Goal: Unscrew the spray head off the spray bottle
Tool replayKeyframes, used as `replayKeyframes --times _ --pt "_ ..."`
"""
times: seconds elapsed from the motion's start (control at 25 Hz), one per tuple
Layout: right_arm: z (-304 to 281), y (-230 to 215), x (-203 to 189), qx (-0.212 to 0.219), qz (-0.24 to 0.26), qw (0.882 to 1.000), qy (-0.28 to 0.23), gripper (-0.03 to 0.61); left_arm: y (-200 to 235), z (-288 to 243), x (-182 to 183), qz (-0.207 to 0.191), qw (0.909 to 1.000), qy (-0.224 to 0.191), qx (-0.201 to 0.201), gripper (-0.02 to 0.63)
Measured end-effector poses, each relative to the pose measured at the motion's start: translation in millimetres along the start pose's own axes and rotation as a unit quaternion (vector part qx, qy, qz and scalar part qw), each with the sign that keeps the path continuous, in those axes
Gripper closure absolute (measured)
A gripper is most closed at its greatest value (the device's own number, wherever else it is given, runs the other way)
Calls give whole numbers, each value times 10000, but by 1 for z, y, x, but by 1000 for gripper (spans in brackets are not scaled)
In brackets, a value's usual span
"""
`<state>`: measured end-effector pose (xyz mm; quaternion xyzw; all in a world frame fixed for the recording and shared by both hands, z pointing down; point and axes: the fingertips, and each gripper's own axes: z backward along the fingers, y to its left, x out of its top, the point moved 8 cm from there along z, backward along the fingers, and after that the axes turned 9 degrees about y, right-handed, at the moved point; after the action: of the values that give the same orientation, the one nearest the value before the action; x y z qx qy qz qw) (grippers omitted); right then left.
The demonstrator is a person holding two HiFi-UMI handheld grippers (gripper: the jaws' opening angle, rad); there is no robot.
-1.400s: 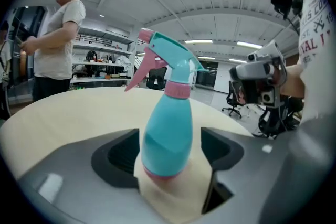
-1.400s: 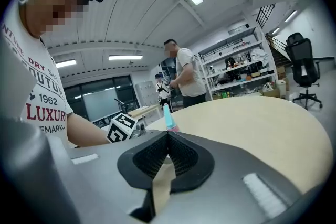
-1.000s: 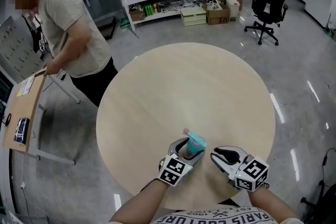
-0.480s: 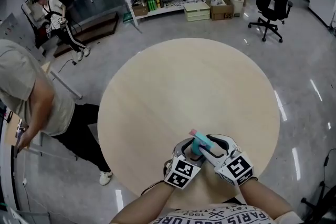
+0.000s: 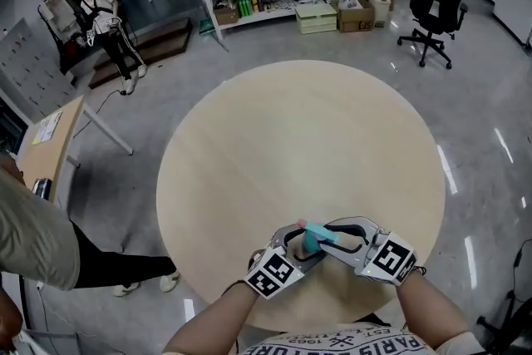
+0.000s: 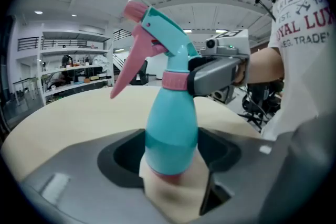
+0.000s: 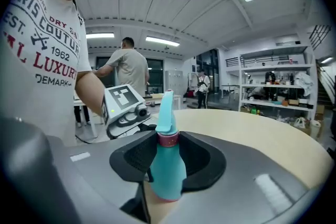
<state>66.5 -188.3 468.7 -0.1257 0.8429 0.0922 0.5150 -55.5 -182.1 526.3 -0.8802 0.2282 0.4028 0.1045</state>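
Item: spray bottle (image 6: 170,128), upright on round table (image 5: 291,137) by its near edge, body clamped in left gripper (image 6: 169,153). The right gripper (image 7: 165,157) jaws, just closing, flank the pink collar of the spray head (image 6: 157,34), apparently touching it.

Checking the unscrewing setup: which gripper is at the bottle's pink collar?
The right gripper, its jaws just closing onto the pink collar; the left gripper clamps the teal bottle body lower down.
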Motion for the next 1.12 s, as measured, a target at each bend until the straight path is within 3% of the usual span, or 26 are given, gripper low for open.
replayKeyframes --times 0.16,0.24,0.4,0.6,0.72,0.84,1.0,1.12 --pt "0 1 0 745 112 9972 5 454 1 8 -7 -364 9982 58 -470 304" --pt "-1 -1 1 838 221 9962 57 456 3 10 -7 -375 9980 80 -512 304" --pt "1 4 -4 398 -260 9987 -170 451 1 6 -7 -21 9998 -28 -176 304" --pt "3 15 -9 -483 -745 9954 -373 417 -11 1 -2 634 9959 -14 645 302" --pt "0 16 -4 -882 -739 9927 -373 414 -22 -2 2 998 9889 40 1102 302" --pt "-4 20 0 -1041 -553 9926 -285 433 -28 -2 2 1147 9853 37 1267 302" --pt "0 22 -2 -798 -377 9957 -283 440 -30 -1 0 875 9914 -42 972 304" --pt "3 21 -2 -211 -80 9994 -248 443 -27 3 -6 376 9985 -82 398 304"
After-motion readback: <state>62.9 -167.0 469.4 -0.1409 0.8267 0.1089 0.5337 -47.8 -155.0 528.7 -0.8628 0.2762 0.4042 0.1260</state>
